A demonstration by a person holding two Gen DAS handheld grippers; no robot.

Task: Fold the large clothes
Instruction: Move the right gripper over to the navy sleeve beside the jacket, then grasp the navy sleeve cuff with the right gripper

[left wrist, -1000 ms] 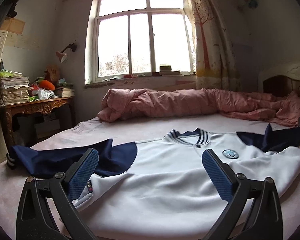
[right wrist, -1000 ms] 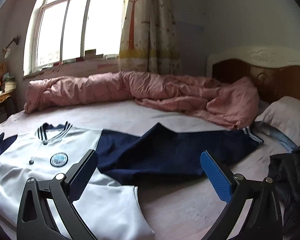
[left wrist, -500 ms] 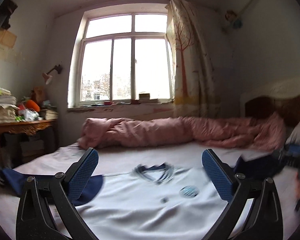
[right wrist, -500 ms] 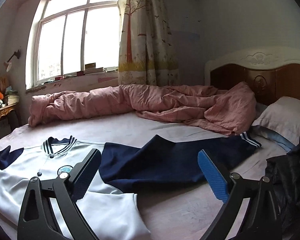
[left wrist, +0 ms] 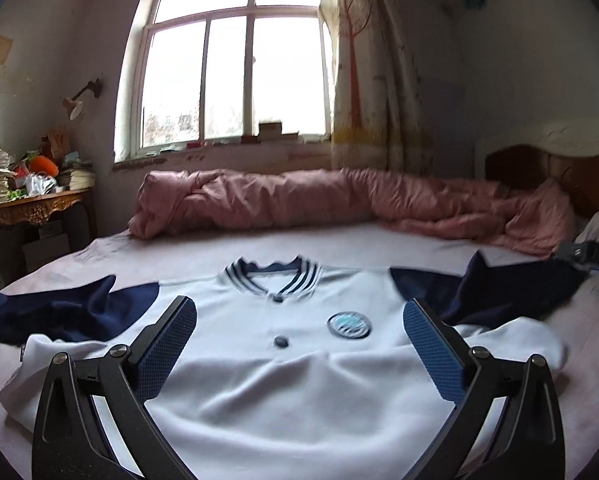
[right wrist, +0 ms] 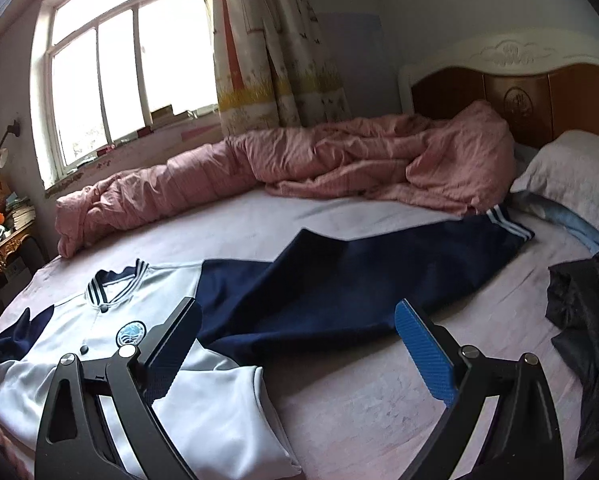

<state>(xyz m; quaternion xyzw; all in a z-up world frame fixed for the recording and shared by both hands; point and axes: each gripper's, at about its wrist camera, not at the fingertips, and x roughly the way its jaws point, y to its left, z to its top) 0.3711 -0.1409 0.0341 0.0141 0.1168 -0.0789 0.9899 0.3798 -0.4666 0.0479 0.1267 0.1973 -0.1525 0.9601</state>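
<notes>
A white jacket (left wrist: 283,364) with navy sleeves is seen laid flat, front side up, on a bed (left wrist: 171,252) covered by a pale pink sheet. Its striped collar (left wrist: 273,276) is pointed toward a rumpled pink quilt (left wrist: 299,200), which is bunched along the bed's far edge below a window (left wrist: 235,60). The right navy sleeve (right wrist: 339,280) is stretched out from the jacket toward a pillow (right wrist: 571,176) and a wooden headboard (right wrist: 539,96). A round badge (left wrist: 348,325) is shown on the chest, beside two dark buttons. The left hand-held gripper (left wrist: 299,344) is held over the jacket's white body with its blue-padded fingers spread wide, nothing between them. The right hand-held gripper (right wrist: 297,348) is likewise held apart and empty, above the jacket's sleeve side. A dark garment (right wrist: 587,312) is seen lying beside the outstretched sleeve.
</notes>
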